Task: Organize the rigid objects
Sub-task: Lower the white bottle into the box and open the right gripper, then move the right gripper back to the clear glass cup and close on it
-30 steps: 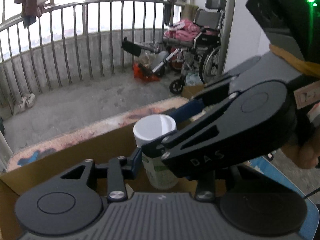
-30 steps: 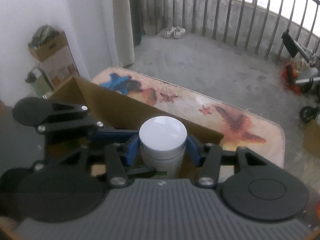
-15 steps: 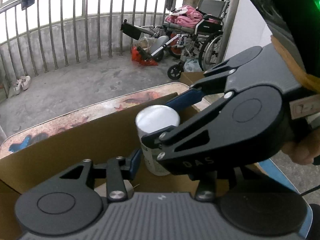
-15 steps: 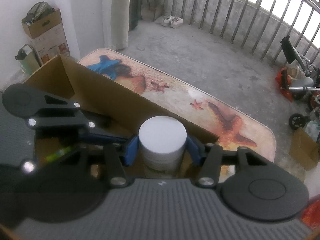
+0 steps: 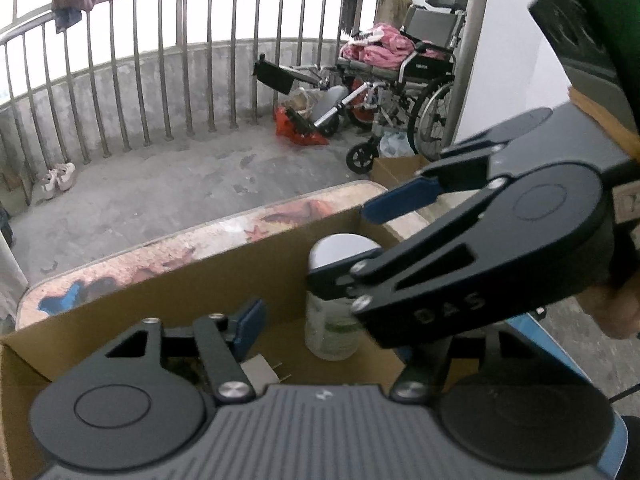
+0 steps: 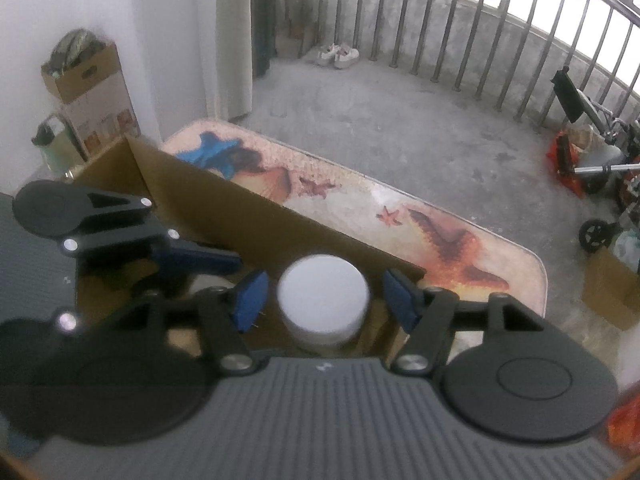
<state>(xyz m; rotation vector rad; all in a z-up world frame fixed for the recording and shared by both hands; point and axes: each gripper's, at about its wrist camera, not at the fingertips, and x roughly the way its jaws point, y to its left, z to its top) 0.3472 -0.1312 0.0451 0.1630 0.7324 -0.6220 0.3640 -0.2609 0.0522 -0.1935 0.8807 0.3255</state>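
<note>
A clear jar with a white cap (image 6: 323, 300) stands upright inside an open cardboard box (image 5: 168, 292). My right gripper (image 6: 326, 302) is over it, with a blue pad on each side of the cap. The jaws are opening and neither pad touches the cap. In the left wrist view the jar (image 5: 332, 332) sits ahead of my left gripper (image 5: 322, 328). Its left pad stands clear of the jar and its jaws are opening too. Its right finger is hidden behind the right gripper (image 5: 344, 244), which crosses in from the right. One of the left gripper's fingers (image 6: 200, 258) shows in the right wrist view, left of the jar.
The box sits on a starfish-print mat (image 6: 400, 216) on a concrete balcony floor. A wheelchair (image 5: 404, 80) and a small carton (image 6: 612, 292) stand to the right, and stacked cartons (image 6: 88, 76) stand by the left wall. Shoes (image 6: 336, 54) lie by the railing. Scraps (image 5: 260, 368) lie in the box.
Both grippers' jaws have spread apart. The right pads were pressed on the jar's cap and now stand off it. The jar has come free and sits lower in the box.
</note>
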